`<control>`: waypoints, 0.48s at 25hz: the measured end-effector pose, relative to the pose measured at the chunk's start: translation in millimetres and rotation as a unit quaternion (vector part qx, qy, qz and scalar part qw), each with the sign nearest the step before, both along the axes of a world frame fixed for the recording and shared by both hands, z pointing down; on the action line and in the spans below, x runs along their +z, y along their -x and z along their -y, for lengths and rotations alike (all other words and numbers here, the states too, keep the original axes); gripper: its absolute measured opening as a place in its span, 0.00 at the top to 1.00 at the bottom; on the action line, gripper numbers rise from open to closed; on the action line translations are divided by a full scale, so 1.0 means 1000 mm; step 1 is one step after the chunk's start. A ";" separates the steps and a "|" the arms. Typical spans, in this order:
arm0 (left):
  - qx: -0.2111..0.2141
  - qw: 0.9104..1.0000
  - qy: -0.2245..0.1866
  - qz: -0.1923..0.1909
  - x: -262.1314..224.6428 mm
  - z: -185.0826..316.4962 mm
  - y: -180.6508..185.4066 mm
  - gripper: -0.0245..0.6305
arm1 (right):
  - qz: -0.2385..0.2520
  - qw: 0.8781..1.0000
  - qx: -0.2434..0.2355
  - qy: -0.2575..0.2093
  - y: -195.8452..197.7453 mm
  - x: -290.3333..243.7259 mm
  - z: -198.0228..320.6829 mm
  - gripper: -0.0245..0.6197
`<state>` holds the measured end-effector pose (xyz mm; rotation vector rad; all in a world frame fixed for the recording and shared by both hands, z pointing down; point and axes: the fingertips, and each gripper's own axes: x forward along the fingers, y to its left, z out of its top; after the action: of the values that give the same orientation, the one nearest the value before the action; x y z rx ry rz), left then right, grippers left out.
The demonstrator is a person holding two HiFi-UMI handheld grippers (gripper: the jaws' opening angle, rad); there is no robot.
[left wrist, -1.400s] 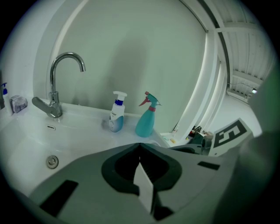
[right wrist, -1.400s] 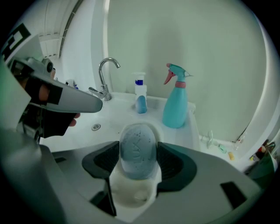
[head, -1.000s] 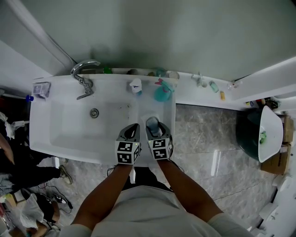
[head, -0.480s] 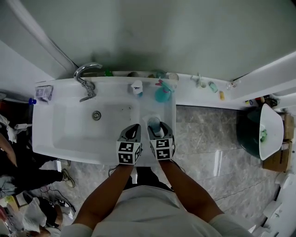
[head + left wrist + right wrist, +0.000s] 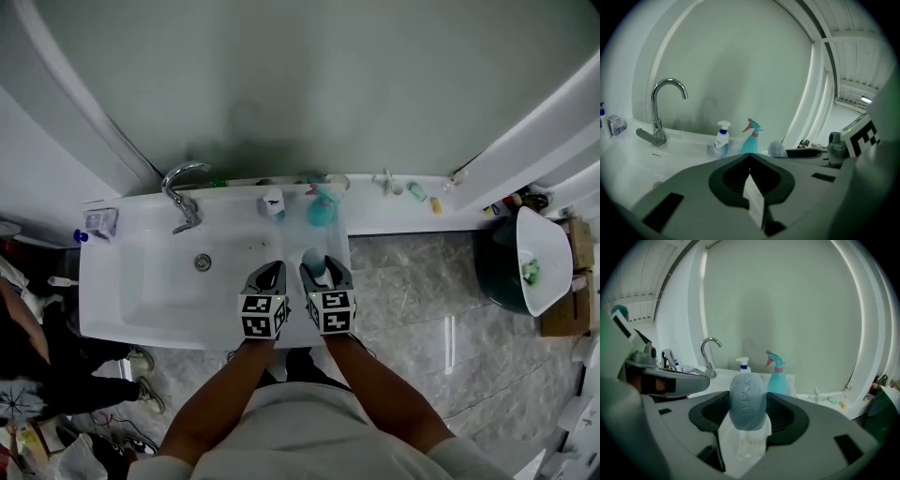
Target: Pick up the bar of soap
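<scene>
Sink (image 5: 141,300), white, glossy and rectangular, takes up most of the scene, with a curved chrome tap (image 5: 183,192) at its back edge. Both grippers are grey, matt plastic with ribbed dark pads, and hang side by side over the sink's front right part. The right gripper (image 5: 747,412) is clamped on the soap, pads pressing its two long sides. The left gripper (image 5: 750,161) has its jaws together with nothing to be made out between them.

On the back ledge stand a teal spray bottle (image 5: 777,376) with a pink trigger and a smaller white pump bottle (image 5: 744,366).

Soap (image 5: 747,399) is a blue-grey, speckled oval with rounded edges and letters pressed into its face, standing on end in the grip, clear of the white surface below.

The pick-up looks as good as made: the bar seems to be off the sink. What is left is probably a steady carry. A smooth, rounded bar may slip if wet, so an even squeeze and a slow lift seem wise.
</scene>
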<state>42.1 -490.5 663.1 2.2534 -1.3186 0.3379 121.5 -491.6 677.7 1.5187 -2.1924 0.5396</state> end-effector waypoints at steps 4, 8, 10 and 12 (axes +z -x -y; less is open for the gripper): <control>0.013 1.000 -0.023 0.001 -0.027 -0.001 0.005 0.95 | 0.014 0.999 0.015 -0.024 0.003 -0.034 -0.006 0.55; 0.026 0.999 -0.043 -0.005 -0.051 -0.004 0.013 0.95 | 0.019 0.998 0.028 -0.048 0.013 -0.062 -0.015 0.55; 0.034 0.998 -0.052 -0.006 -0.061 -0.007 0.019 0.95 | 0.019 0.998 0.033 -0.059 0.022 -0.074 -0.020 0.55; 0.043 0.997 -0.059 -0.008 -0.070 -0.012 0.025 0.95 | 0.019 0.997 0.036 -0.067 0.032 -0.084 -0.026 0.55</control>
<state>17.1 -478.2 593.0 2.4103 -1.2670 0.2769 89.8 -465.6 593.8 1.6759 -2.2504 0.4554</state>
